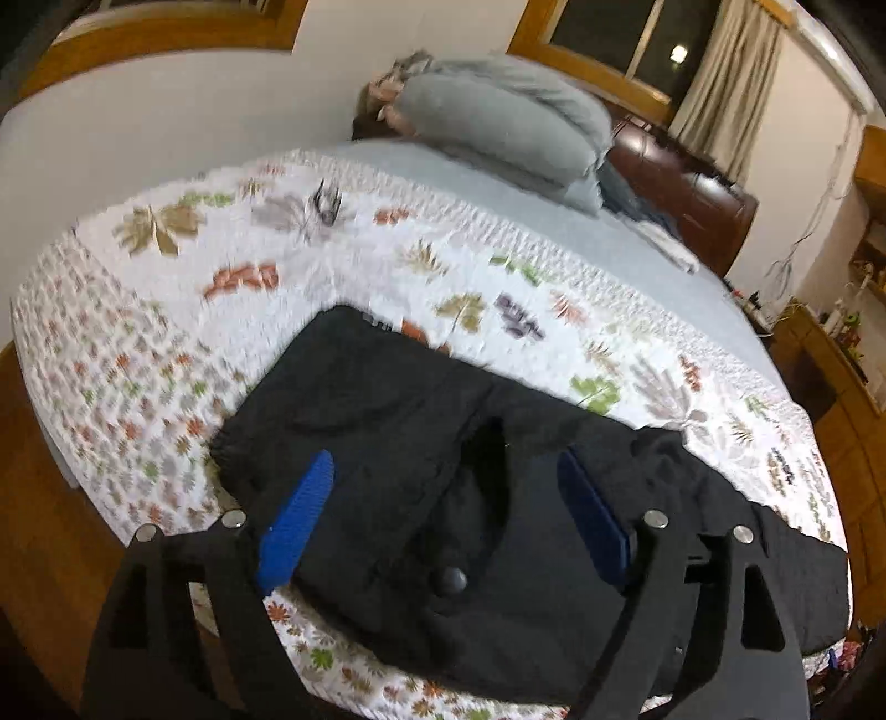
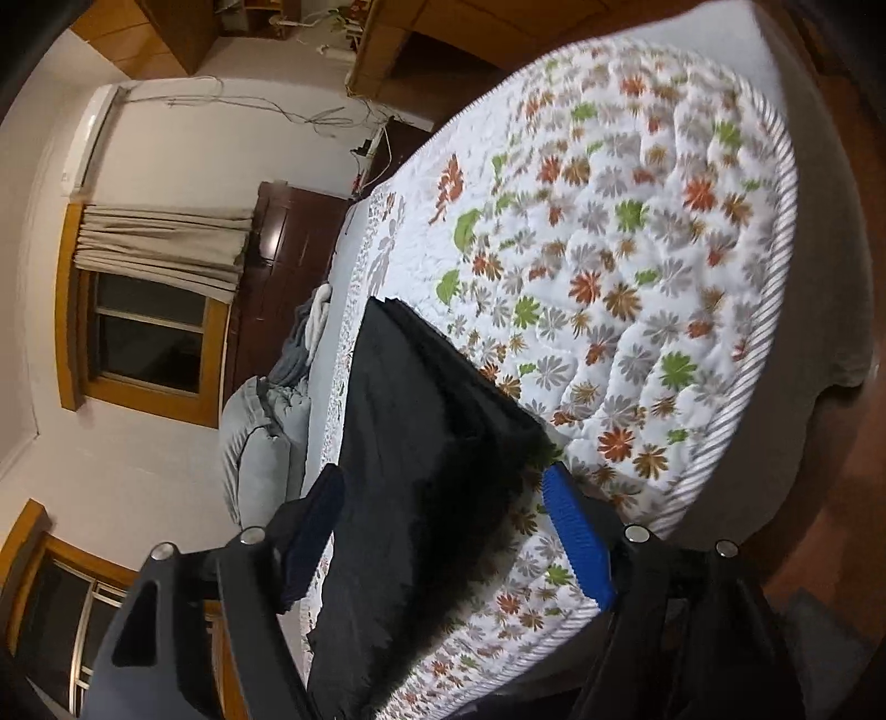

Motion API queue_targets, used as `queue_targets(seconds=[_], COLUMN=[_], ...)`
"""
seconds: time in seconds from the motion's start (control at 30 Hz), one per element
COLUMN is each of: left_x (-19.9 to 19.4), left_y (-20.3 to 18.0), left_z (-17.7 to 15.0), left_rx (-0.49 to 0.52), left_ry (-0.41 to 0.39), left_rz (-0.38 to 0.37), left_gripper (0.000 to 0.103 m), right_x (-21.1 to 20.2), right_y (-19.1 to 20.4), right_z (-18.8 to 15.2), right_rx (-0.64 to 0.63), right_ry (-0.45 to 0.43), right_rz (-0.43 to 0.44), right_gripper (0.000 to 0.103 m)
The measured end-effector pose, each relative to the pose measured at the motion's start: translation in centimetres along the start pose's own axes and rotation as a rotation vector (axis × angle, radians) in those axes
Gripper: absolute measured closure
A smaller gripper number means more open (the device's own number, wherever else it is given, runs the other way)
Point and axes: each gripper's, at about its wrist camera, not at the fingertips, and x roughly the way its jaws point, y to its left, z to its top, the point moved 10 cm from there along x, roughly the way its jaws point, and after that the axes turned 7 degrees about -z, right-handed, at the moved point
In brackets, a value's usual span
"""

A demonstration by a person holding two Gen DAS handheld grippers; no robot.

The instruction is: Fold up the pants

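Left wrist: spread claw (image 1: 443, 520) seemingly clear above black pants (image 1: 443, 471).

Leaf-print quilted bedspread (image 1: 354, 249) covers the near part of the bed. Beyond it, grey sheet (image 1: 498, 188). Grey pillows (image 1: 515, 122) piled at the sheet's far end, against the dark brown headboard (image 1: 698, 188). Wood-framed window (image 1: 626, 44) above the headboard, beige curtain (image 1: 720, 77) bunched beside it. Wall air conditioner (image 2: 91, 138) above the curtain.
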Motion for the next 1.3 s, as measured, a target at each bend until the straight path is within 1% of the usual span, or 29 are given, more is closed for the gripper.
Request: queue_targets(seconds=[0.03,0.07,0.13,0.2,0.3,0.37,0.43,0.5,0.57,0.7,0.8,0.9,0.93,0.97,1.0,1.07,1.1,1.2,1.3], left_x=[0.9,1.7,3.0,3.7,4.0,4.3,4.4,4.2,4.3,4.7,4.7,4.7,4.8,4.8,4.8,4.9,4.9,4.8,4.6], left_y=[0.5,1.1,2.1,2.4,2.3,2.1,2.0,2.1,2.2,2.0,2.1,2.1,2.1,2.1,2.1,2.1,2.1,2.3,2.3], left_z=[-0.4,-0.9,-1.9,-2.6,-2.7,-3.0,-3.0,-2.7,-2.6,-2.7,-2.8,-2.8,-2.8,-2.8,-2.8,-2.7,-2.7,-2.5,-2.5], left_rx=[-0.016,-0.04,-0.078,-0.091,-0.087,-0.053,-0.04,-0.07,-0.092,-0.078,-0.082,-0.079,-0.073,-0.069,-0.065,-0.061,-0.063,-0.081,-0.092], left_ry=[0.02,0.037,0.069,0.1,0.102,0.118,0.12,0.097,0.09,0.104,0.103,0.105,0.109,0.111,0.115,0.118,0.117,0.107,0.094], left_rz=[0.006,0.005,-0.003,-0.004,-0.006,0.02,0.032,0.025,0.019,0.034,0.036,0.037,0.039,0.04,0.042,0.042,0.041,0.03,0.014], left_gripper=[0.019,0.013,0.013,0.011,0.006,0.005,0.004,0.004,0.003,0.003,0.003,0.003,0.003,0.003,0.003,0.003,0.003,0.003,0.003], right_x=[0.4,0.7,1.4,1.7,1.9,2.1,2.6,2.8,2.9,3.1,3.8,4.3,4.4,4.4,4.5,4.6,4.5,4.3,3.9], right_y=[0.1,0.2,0.6,1.2,2.6,2.7,2.0,1.8,2.0,2.6,2.6,2.4,2.4,2.4,2.4,2.6,2.8,3.6,5.4], right_z=[0.0,0.0,-0.1,-0.1,-0.2,0.0,0.1,0.3,0.4,0.7,0.9,1.3,1.3,1.4,1.4,1.5,1.5,1.7,2.0], right_rx=[-0.001,-0.003,-0.006,-0.017,-0.054,-0.072,-0.056,-0.044,-0.045,-0.061,-0.066,-0.056,-0.066,-0.075,-0.08,-0.078,-0.086,-0.108,-0.14], right_ry=[0.003,0.005,0.007,0.012,0.017,0.015,0.019,0.015,0.008,0.007,0.013,0.016,0.014,0.014,0.018,0.025,0.023,0.013,-0.002], right_rz=[0.009,0.013,0.023,0.031,0.063,0.06,0.048,0.054,0.054,0.067,0.057,0.052,0.035,0.025,0.015,0.011,0.003,-0.015,-0.03], right_gripper=[0.027,0.027,0.027,0.027,0.027,0.027,0.028,0.028,0.028,0.028,0.03,0.036,0.039,0.047,0.059,0.071,0.076,0.08,0.082])
